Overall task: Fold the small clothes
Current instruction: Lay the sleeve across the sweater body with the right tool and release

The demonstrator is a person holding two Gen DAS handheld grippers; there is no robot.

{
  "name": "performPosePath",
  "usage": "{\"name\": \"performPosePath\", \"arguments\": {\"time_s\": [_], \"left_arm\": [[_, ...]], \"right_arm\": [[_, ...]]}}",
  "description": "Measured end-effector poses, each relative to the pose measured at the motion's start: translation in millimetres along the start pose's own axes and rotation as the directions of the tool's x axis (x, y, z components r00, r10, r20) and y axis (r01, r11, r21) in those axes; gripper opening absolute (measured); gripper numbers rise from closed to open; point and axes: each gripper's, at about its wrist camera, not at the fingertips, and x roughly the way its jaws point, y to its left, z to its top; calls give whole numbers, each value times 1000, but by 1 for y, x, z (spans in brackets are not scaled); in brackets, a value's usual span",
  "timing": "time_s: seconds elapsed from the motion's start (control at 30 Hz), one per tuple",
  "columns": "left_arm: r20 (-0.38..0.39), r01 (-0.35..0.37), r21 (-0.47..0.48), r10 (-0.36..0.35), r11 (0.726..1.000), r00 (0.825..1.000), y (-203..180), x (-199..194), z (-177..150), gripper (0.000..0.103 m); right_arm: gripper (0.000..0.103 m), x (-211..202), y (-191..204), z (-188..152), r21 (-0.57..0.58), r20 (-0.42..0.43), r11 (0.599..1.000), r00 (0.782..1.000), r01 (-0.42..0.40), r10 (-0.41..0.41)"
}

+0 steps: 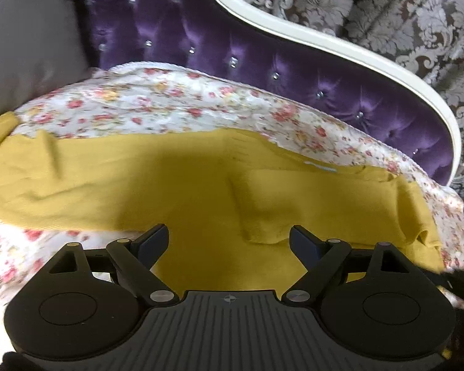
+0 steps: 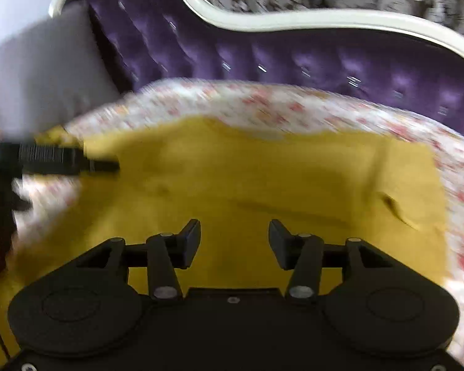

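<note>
A mustard-yellow garment (image 1: pixel 182 185) lies spread on a floral quilt (image 1: pixel 157 105), with a folded-over flap (image 1: pixel 281 204) near its middle and a small pale label (image 1: pixel 320 167) at its far edge. My left gripper (image 1: pixel 229 244) hovers over the garment, open wide, nothing between its fingers. In the blurred right wrist view the same yellow garment (image 2: pixel 263 179) fills the middle. My right gripper (image 2: pixel 234 241) stands open above it with an empty gap. The left gripper (image 2: pixel 62 159) shows there as a dark bar at the left edge of the cloth.
A purple tufted headboard (image 1: pixel 232 46) with a cream curved frame (image 1: pixel 324 40) rises behind the quilt. A grey pillow (image 1: pixel 24 31) leans at the far left. Patterned damask fabric (image 1: pixel 402 9) hangs behind the frame.
</note>
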Motion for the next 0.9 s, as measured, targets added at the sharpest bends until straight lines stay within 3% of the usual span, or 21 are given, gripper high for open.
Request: {"name": "performPosePath", "arguments": {"time_s": [0.17, 0.33, 0.43, 0.53, 0.63, 0.77, 0.83, 0.87, 0.9], "left_arm": [[-41, 4, 26, -3, 1000, 999, -14, 23, 7, 84], [-68, 0, 46, 3, 999, 998, -23, 39, 7, 84], [-76, 4, 51, 0, 999, 997, -27, 47, 9, 84], [-88, 3, 57, 2, 998, 996, -31, 56, 10, 83], [-99, -6, 43, 10, 999, 995, -32, 63, 11, 77], [-77, -10, 26, 11, 1000, 997, -28, 61, 17, 49], [-56, -16, 18, 17, 1000, 998, -27, 59, 19, 27], [-44, -2, 26, 3, 1000, 999, -26, 59, 20, 11], [-40, 29, 23, -29, 999, 999, -24, 59, 20, 9]], "right_arm": [[65, -32, -16, -26, 12, -37, 998, 998, 57, -56], [67, -100, -40, -44, 68, -100, 996, 993, -58, 64], [75, -132, -50, -49, 51, -138, 992, 983, -119, 125], [76, -130, -56, -48, 55, -99, 995, 991, -89, 94], [76, -102, -55, -47, 40, -17, 998, 998, -53, 54], [73, -55, -49, -46, 24, 44, 1000, 999, -6, 5], [72, -36, -44, -47, -18, 70, 999, 997, 29, -28], [72, -28, -41, -49, -40, 80, 998, 995, 58, -55], [72, -21, -39, -51, -47, 80, 996, 994, 80, -76]]}}
